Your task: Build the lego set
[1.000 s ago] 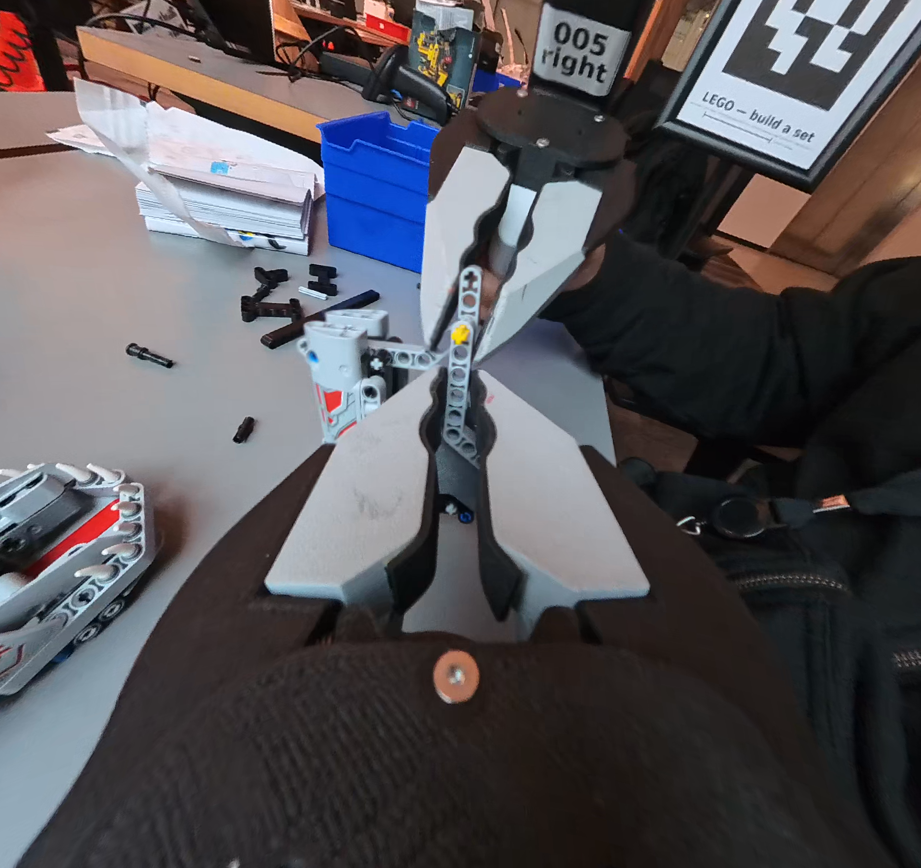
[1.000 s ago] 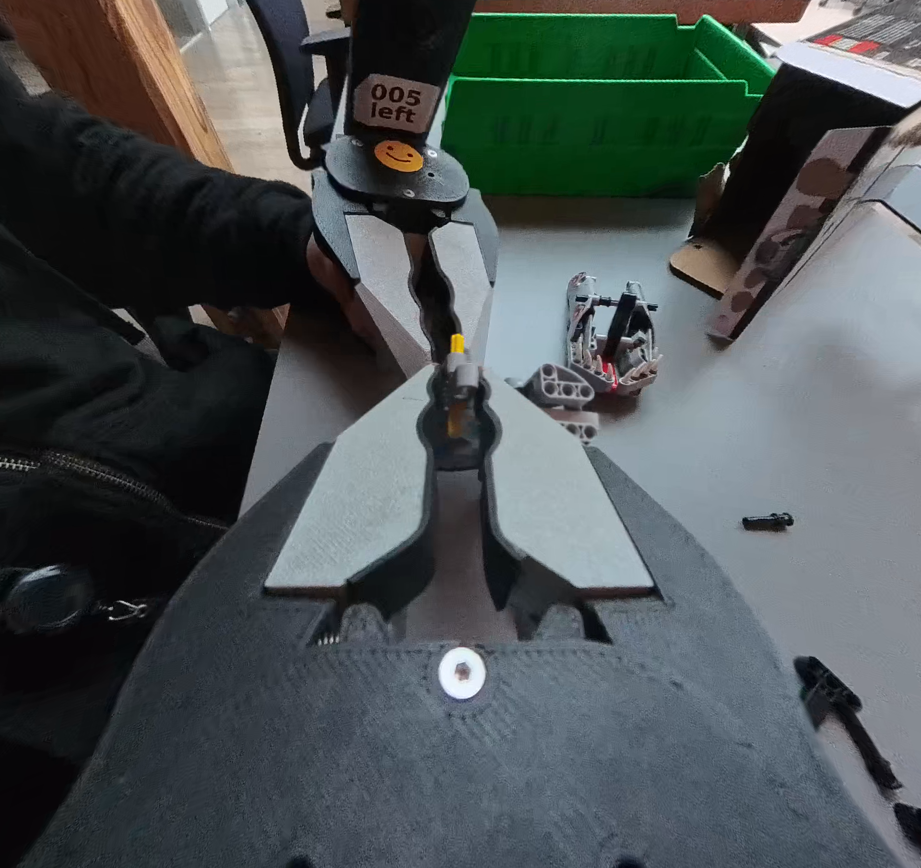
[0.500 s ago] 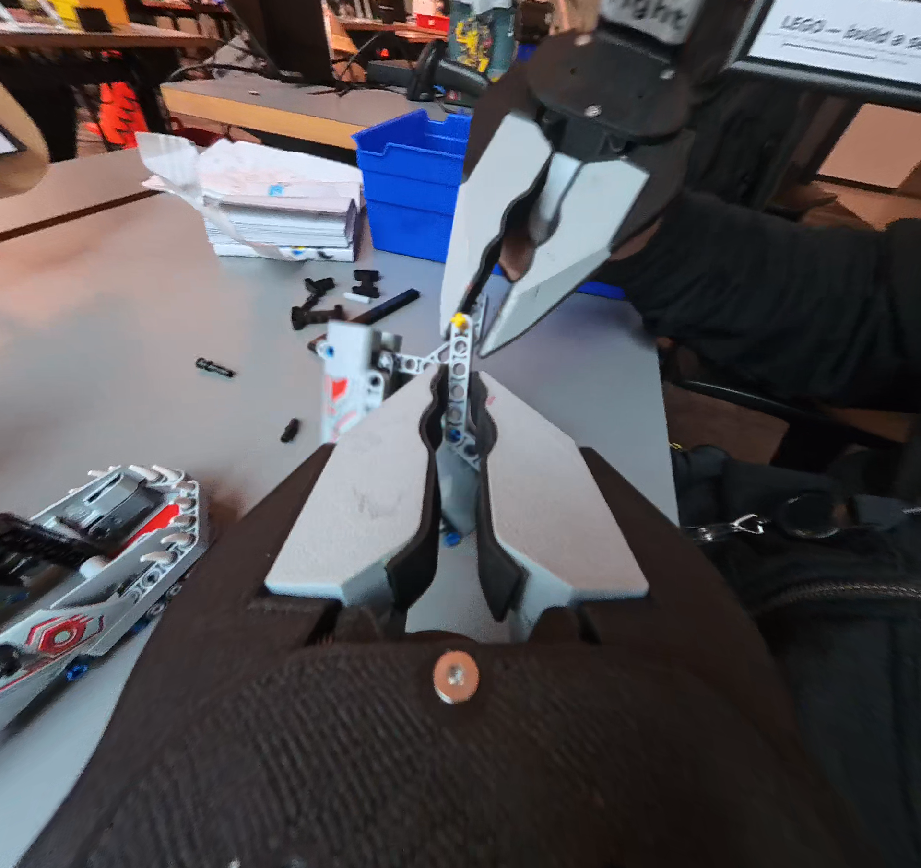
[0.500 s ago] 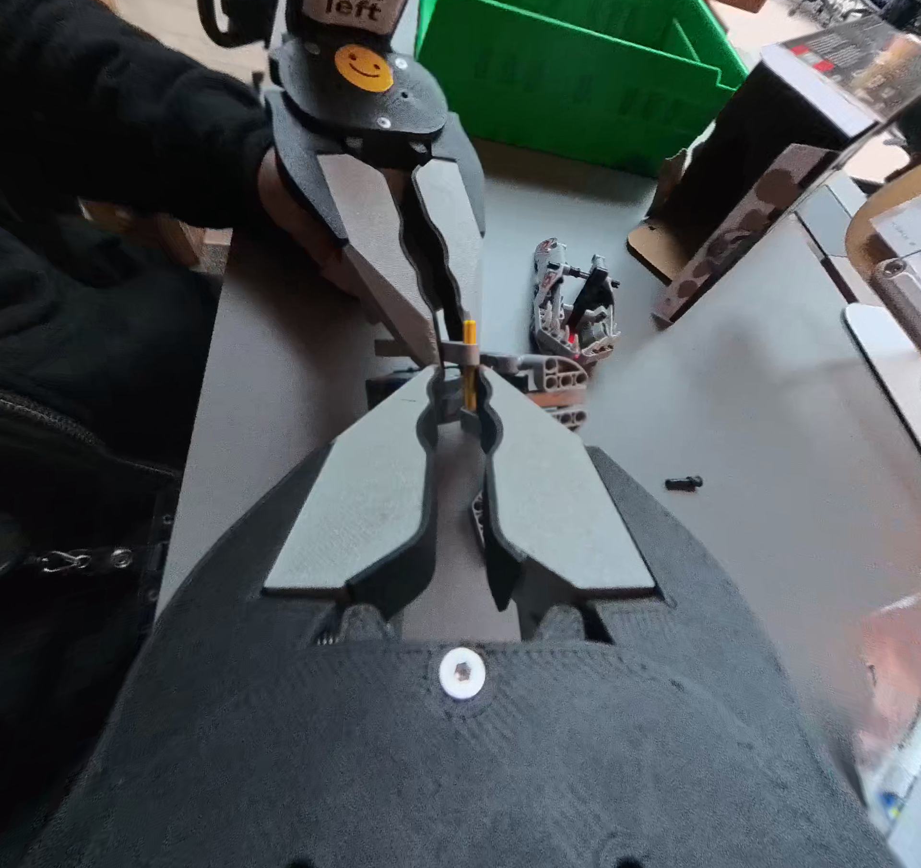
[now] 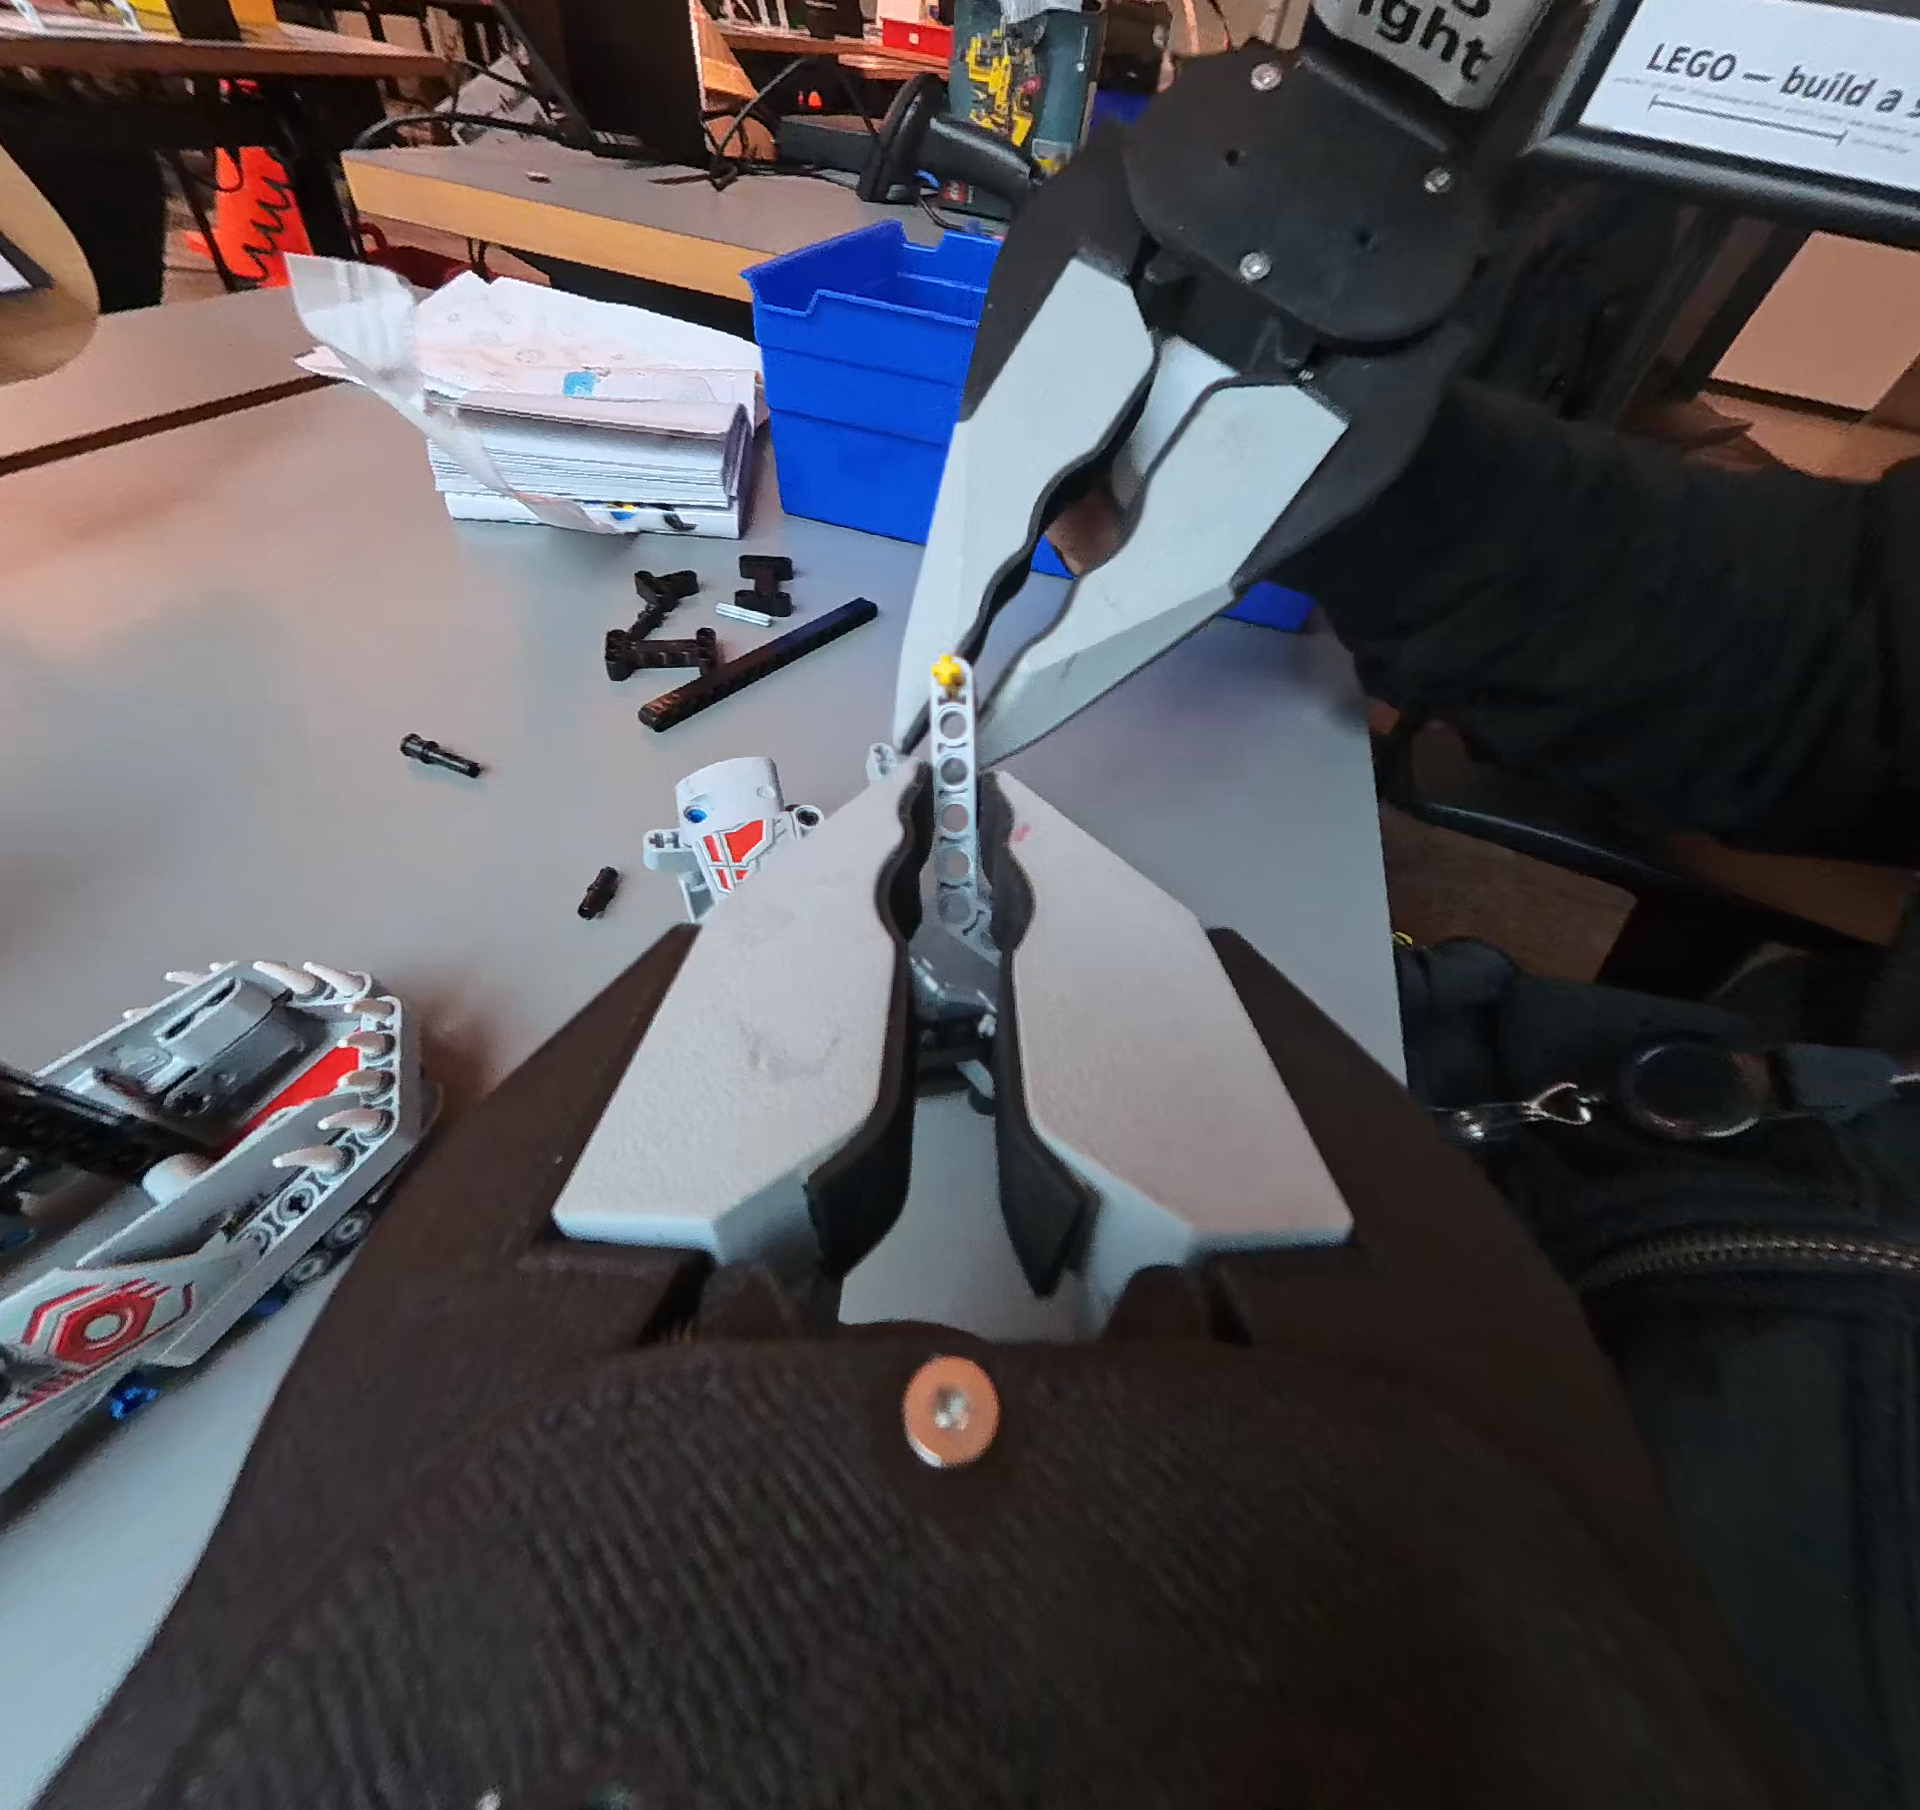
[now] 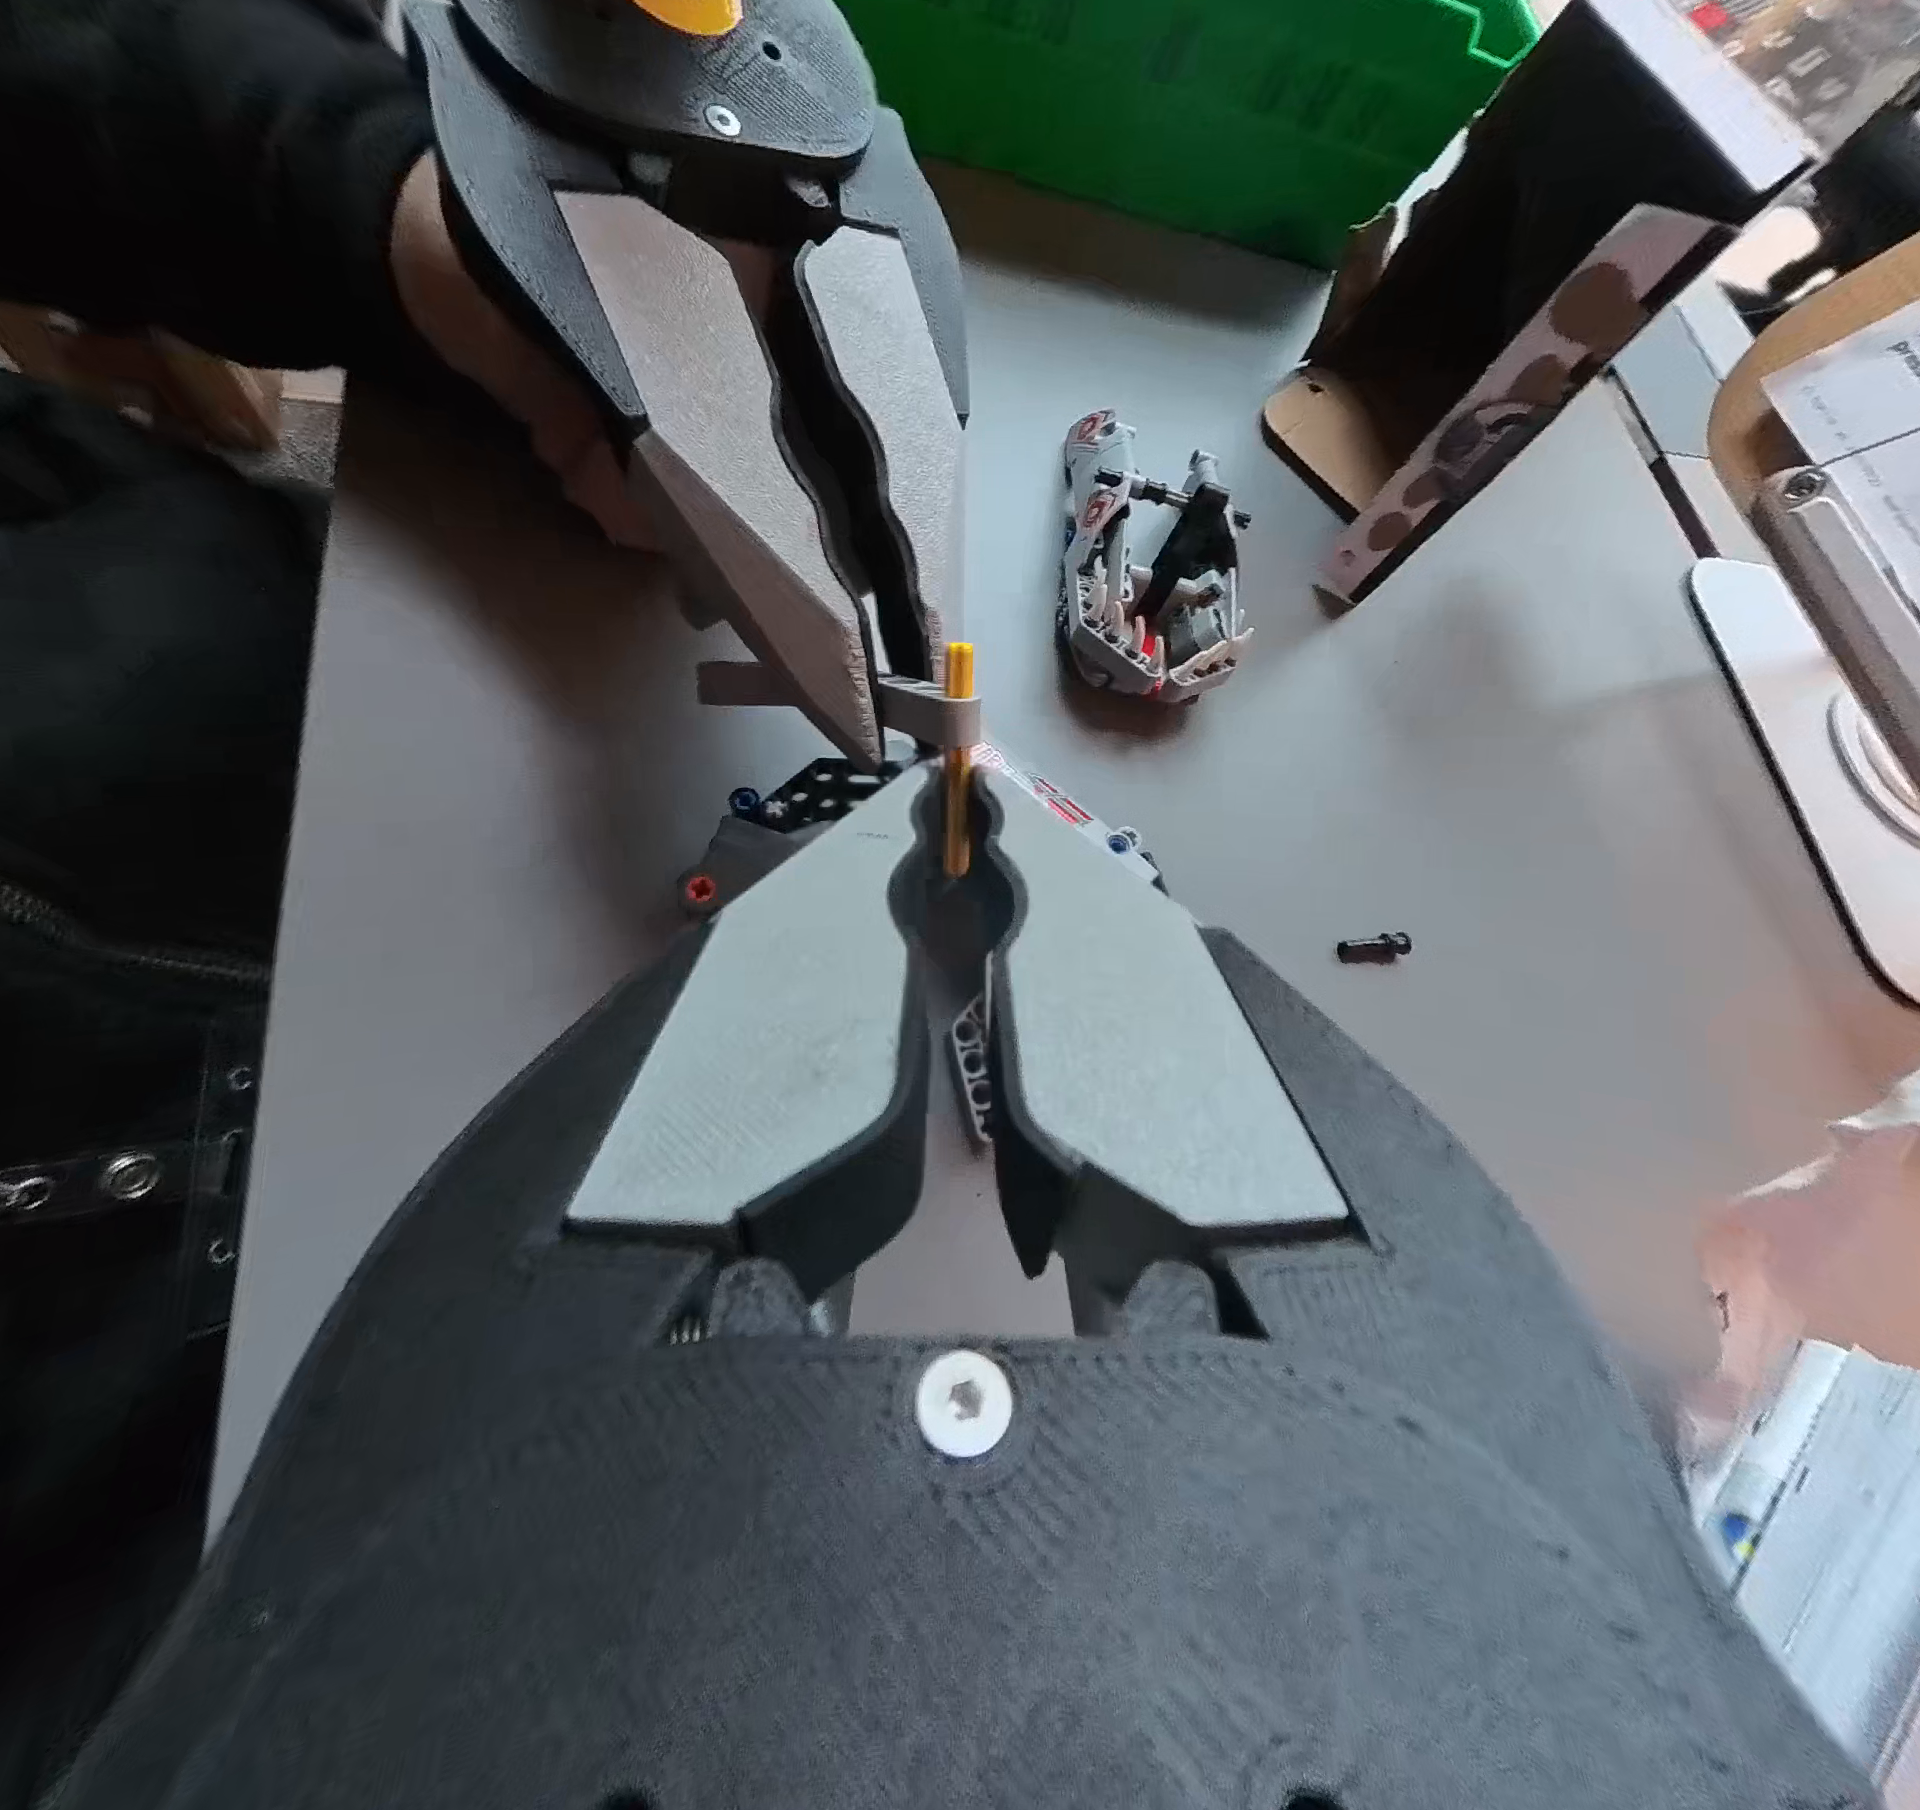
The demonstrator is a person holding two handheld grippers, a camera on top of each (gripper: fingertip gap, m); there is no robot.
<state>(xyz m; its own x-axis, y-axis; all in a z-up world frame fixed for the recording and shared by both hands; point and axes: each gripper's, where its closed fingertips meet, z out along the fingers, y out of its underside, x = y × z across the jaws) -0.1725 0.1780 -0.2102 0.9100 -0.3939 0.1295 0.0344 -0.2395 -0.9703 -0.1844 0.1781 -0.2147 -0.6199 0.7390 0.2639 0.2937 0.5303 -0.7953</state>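
Note:
My left gripper point(image 5: 951, 794) is shut on a grey holed beam point(image 5: 954, 825) that stands upright from a grey, red and black sub-assembly point(image 5: 727, 830) low over the table. A yellow axle point(image 5: 945, 669) sits in the beam's top hole. My right gripper point(image 6: 958, 784) is shut on that yellow axle point(image 6: 956, 815), which passes through the beam's end point(image 6: 925, 706). The right gripper point(image 5: 951, 732) comes down from the upper right in the left wrist view. The left gripper point(image 6: 899, 711) comes in from the upper left in the right wrist view.
A larger toothed grey-red model point(image 5: 197, 1137) lies at the left and also shows in the right wrist view point(image 6: 1143, 576). Loose black pieces point(image 5: 727, 617), black pins point(image 5: 438, 754) point(image 6: 1371, 948), a booklet stack point(image 5: 592, 441), a blue bin point(image 5: 873, 378), a green bin point(image 6: 1143, 46) and a cardboard stand point(image 6: 1455, 410) stand around. Less than 4 cm separates the two grippers' tips.
The right gripper has swung higher and steeper over the beam, and both views now tilt down toward the table. More of the yellow axle shows through the beam's end. Both grippers stay shut.

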